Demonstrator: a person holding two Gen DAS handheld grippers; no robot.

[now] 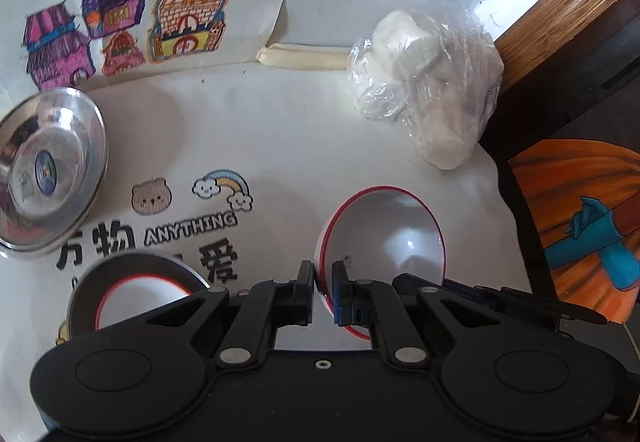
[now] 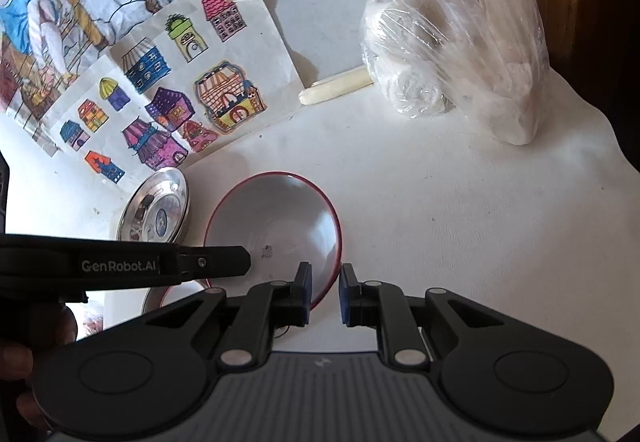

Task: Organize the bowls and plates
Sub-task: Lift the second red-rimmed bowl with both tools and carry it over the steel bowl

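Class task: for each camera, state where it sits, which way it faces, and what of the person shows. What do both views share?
Left wrist: on the left claw, looking down along its fingers at the red-rimmed bowl, rim pinched; no hand shows.
Right wrist: on the right claw, looking down at that bowl; left claw and a hand show at left.
Shared: bowl, steel plate, plastic bag, house drawings.

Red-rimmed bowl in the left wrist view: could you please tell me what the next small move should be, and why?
Probably carry the held bowl leftward toward the nested bowl sitting in the steel bowl. The left gripper pinches its rim, the right gripper has the rim between its fingers too, and matching red-rimmed bowls seem meant to stack.
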